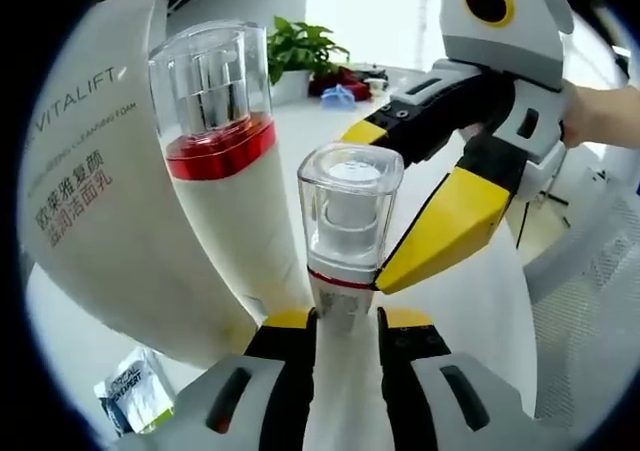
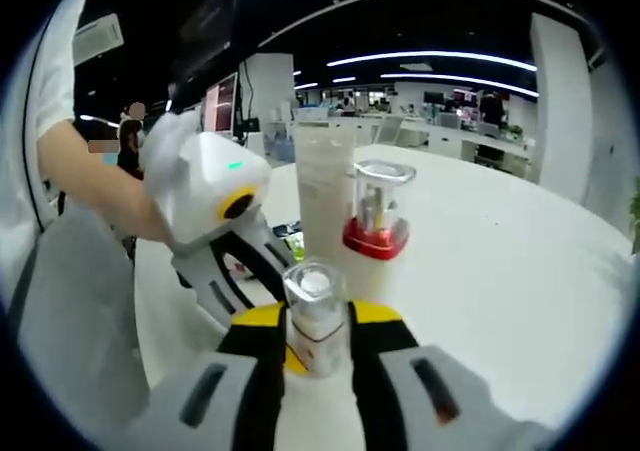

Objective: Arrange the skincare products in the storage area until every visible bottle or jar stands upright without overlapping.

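Note:
A small white bottle [image 1: 350, 206] with a clear cap and a thin red line sits between my left gripper's [image 1: 347, 321] jaws, which are shut on its body. My right gripper [image 1: 368, 209] comes in from the right, its yellow-tipped jaws against the cap. In the right gripper view the same small bottle [image 2: 315, 306] is pinched between my right gripper's [image 2: 317, 321] jaws, with the left gripper [image 2: 283, 343] holding it lower down. A larger white bottle with a red band [image 1: 215, 151] [image 2: 375, 231] stands upright on the table. A tall white VITALIFT tube [image 1: 90, 171] [image 2: 322, 181] stands close behind it.
The round white table [image 2: 500, 271] [image 1: 470, 321] stretches wide to the right. A small sachet [image 1: 135, 396] lies by the tube's foot. A potted plant [image 1: 300, 51] stands at the far edge. A person's hand [image 1: 600, 111] and arm [image 2: 90, 181] hold the grippers.

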Demonstrator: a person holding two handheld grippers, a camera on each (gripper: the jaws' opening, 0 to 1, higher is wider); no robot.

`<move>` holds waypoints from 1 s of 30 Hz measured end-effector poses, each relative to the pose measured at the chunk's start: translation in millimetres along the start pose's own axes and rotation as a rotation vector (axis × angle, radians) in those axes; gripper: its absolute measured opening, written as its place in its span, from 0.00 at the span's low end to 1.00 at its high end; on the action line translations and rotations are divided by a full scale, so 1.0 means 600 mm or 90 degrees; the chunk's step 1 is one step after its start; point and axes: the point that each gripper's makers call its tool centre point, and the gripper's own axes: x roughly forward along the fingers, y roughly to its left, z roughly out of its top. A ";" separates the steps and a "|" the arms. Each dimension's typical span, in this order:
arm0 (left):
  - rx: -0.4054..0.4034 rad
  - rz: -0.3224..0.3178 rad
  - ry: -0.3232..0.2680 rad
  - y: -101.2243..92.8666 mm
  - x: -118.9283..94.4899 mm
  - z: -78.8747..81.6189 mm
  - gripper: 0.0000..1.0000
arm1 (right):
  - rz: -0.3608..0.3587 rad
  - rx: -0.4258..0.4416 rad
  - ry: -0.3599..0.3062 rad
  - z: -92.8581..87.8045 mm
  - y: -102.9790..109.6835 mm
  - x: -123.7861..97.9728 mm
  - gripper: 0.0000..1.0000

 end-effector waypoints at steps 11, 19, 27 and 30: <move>-0.005 0.003 0.010 -0.004 -0.015 -0.006 0.30 | -0.005 0.014 0.014 -0.010 0.011 -0.008 0.34; -0.018 0.006 0.017 -0.010 -0.044 -0.016 0.36 | -0.013 0.032 0.029 -0.023 0.028 -0.021 0.44; -0.049 0.019 0.019 -0.016 -0.081 -0.031 0.48 | -0.025 0.048 0.045 -0.036 0.044 -0.038 0.57; -0.058 0.023 0.021 -0.021 -0.094 -0.038 0.50 | -0.030 0.054 0.048 -0.039 0.049 -0.045 0.61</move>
